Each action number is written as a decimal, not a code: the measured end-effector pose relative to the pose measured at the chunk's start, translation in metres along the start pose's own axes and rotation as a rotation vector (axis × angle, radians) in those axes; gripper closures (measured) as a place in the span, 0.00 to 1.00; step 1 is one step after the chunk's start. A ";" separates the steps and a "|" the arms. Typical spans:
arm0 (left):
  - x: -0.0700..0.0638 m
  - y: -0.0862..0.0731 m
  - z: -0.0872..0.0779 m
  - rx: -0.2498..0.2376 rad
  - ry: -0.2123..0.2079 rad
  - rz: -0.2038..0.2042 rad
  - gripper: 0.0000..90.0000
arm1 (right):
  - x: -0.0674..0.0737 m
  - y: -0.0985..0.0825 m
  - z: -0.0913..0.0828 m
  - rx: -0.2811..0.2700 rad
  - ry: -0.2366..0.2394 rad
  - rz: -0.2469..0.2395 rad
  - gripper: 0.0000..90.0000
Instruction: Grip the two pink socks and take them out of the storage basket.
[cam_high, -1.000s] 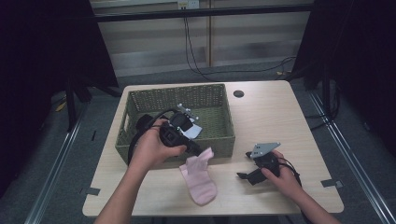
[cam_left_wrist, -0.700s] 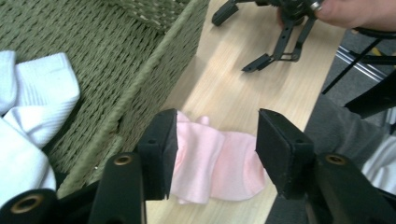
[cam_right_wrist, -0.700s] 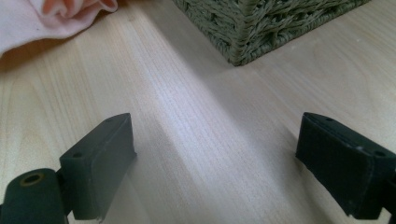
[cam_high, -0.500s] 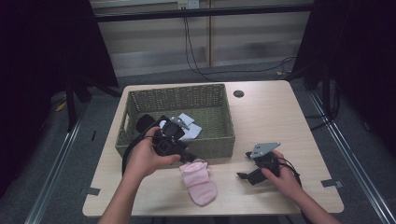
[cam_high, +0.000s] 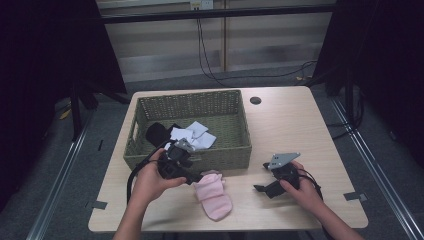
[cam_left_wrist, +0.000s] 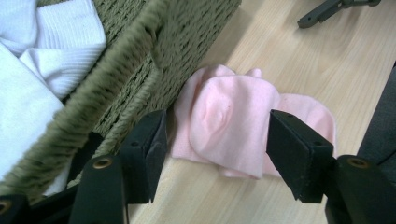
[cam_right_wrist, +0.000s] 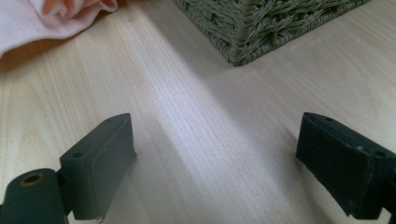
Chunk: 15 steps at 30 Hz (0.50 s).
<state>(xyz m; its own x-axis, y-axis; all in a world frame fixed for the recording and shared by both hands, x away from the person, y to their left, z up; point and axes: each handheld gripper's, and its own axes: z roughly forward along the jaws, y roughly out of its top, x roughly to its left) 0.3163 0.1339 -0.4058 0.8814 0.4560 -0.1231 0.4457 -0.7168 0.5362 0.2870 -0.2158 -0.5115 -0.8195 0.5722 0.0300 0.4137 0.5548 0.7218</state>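
A: Looking down from the high view, what lies on the pale wooden table (cam_high: 310, 130)?

B: A soft pink folded sock (cam_high: 213, 194) lies on the table just in front of the woven olive-green rectangular basket (cam_high: 240, 131). The left gripper (cam_high: 194, 176) sits at the sock's near-basket end, held in the person's left hand (cam_high: 150, 180). Inside the basket lie white folded cloths (cam_high: 194, 136) and a black cloth (cam_high: 158, 133).

A: And the right gripper (cam_high: 262, 188)?

B: It rests low over the table, well apart from the sock, in the right hand (cam_high: 305, 192).

A: What does the left gripper view give?

B: Its two black jaws stand wide, having just been opening, with the pink sock (cam_left_wrist: 233, 123) between them on the wood; the pads do not press it. The basket's wall (cam_left_wrist: 154, 60) runs along one side, the sock touching its foot. White ribbed cloth (cam_left_wrist: 51, 51) shows inside.

A: And the right gripper view?

B: The jaws are spread wide over bare table (cam_right_wrist: 210, 140), nothing between them. A corner of the basket (cam_right_wrist: 243, 28) and an edge of the pink sock (cam_right_wrist: 42, 18) show farther off.
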 end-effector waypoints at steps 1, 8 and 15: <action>0.001 -0.003 0.002 0.007 -0.004 0.001 0.42 | 0.000 0.000 0.000 0.000 0.000 0.000 0.12; 0.008 -0.029 0.017 -0.015 -0.004 -0.036 0.40 | 0.000 0.000 0.000 0.000 0.000 0.000 0.12; 0.013 -0.053 0.026 -0.020 0.012 -0.051 0.40 | 0.000 0.000 0.000 -0.001 -0.001 0.001 0.12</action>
<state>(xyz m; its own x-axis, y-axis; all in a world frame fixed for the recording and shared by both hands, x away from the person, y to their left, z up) 0.3083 0.1641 -0.4574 0.8556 0.4982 -0.1404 0.4866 -0.6819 0.5460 0.2871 -0.2158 -0.5115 -0.8188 0.5732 0.0304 0.4144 0.5536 0.7224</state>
